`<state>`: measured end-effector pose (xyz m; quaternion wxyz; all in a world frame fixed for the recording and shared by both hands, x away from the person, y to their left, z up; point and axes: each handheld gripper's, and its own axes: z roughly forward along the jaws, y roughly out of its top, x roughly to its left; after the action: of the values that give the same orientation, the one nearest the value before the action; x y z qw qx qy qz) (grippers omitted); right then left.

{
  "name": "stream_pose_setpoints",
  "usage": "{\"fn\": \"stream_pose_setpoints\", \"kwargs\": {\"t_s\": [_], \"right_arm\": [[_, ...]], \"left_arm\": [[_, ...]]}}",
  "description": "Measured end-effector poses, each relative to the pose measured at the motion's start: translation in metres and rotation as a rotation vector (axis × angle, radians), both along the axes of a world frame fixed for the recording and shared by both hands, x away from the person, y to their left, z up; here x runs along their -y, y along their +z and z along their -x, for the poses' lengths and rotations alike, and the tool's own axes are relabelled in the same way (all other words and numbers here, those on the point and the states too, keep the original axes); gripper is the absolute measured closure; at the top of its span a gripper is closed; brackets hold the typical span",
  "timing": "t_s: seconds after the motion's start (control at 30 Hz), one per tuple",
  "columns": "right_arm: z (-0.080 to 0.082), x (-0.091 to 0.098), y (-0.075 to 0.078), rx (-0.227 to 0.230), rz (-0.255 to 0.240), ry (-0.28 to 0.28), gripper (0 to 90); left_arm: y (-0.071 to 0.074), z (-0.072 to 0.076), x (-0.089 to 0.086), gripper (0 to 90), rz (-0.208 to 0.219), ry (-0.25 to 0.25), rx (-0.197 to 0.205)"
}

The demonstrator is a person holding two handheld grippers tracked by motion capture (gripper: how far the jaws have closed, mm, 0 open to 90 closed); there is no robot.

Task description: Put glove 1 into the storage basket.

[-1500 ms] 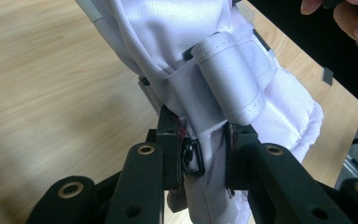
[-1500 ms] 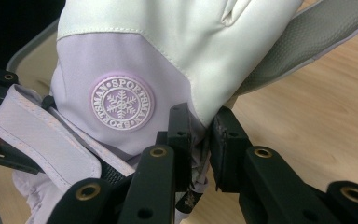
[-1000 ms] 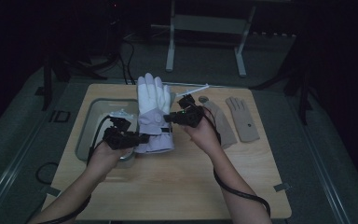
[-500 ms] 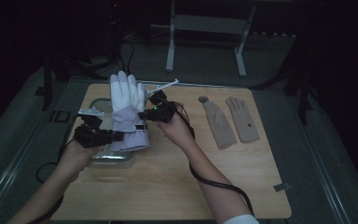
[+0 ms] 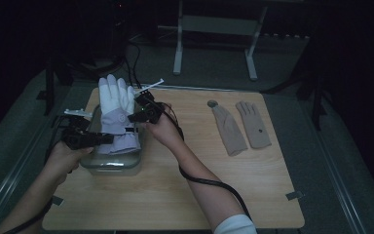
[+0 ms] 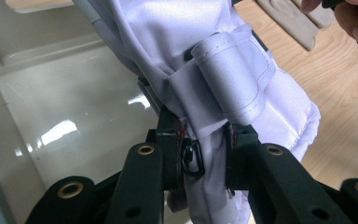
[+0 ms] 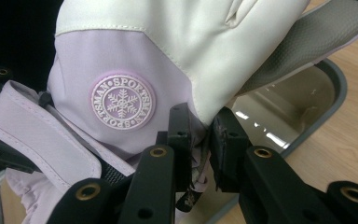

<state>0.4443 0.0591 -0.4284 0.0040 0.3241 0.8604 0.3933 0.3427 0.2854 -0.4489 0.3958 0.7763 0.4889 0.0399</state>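
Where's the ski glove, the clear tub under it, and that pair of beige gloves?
ski glove (image 5: 113, 100): high view, white palm area.
clear tub (image 5: 111, 163): high view, near wall.
beige gloves (image 5: 230, 130): high view, the left glove's middle.

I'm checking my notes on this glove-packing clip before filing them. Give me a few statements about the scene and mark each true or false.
1. Both grippers are clamped on the white and lilac ski glove. True: the left gripper and the right gripper each pinch its fabric.
2. The ski glove lies flat on the wooden table. False: it is held up over the clear plastic bin.
3. Two beige gloves lie side by side on the table's right part. True.
4. The glove's round badge shows a star. False: it shows a snowflake.
5. The bin holds a beige glove. False: its bottom looks bare in the left gripper view.
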Motion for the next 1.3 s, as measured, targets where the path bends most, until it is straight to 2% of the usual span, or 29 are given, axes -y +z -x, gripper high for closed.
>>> {"fn": "stream_pose_setpoints", "kwargs": {"t_s": [0.1,0.23,0.33,0.53,0.67,0.83,1.0,1.13,1.23,1.3], "right_arm": [[-0.003,-0.003,-0.01,-0.01,0.008,-0.007,79.5],[-0.007,-0.007,-0.025,-0.049,0.021,-0.021,79.6],[-0.006,-0.009,-0.035,-0.084,0.036,-0.013,79.5],[0.001,-0.013,-0.052,-0.104,0.073,-0.003,79.5],[0.003,-0.014,-0.058,-0.12,0.084,0.006,79.5],[0.004,-0.017,-0.065,-0.133,0.113,0.007,79.5],[0.005,-0.02,-0.071,-0.135,0.142,0.009,79.6],[0.007,-0.025,-0.073,-0.13,0.18,0.018,79.0],[0.007,-0.026,-0.074,-0.116,0.191,0.03,72.3],[0.007,-0.025,-0.071,-0.114,0.178,0.046,60.7]], "left_arm": [[-0.009,-0.005,-0.003,72.9,-0.004,-0.006,-0.018],[-0.019,-0.008,-0.003,72.8,-0.005,0.006,-0.067],[-0.026,-0.006,-0.004,72.8,-0.006,-0.003,-0.102],[-0.038,-0.004,-0.007,72.7,-0.028,-0.021,-0.136],[-0.044,-0.004,-0.01,72.6,-0.019,-0.035,-0.166],[-0.048,-0.007,-0.009,72.2,-0.039,-0.044,-0.188],[-0.054,-0.008,-0.009,70.7,-0.041,-0.028,-0.206],[-0.057,-0.008,-0.008,68.8,-0.068,-0.022,-0.222],[-0.057,-0.009,-0.006,68.4,-0.092,-0.024,-0.232],[-0.057,-0.01,-0.005,68.3,-0.104,-0.025,-0.234]]}}
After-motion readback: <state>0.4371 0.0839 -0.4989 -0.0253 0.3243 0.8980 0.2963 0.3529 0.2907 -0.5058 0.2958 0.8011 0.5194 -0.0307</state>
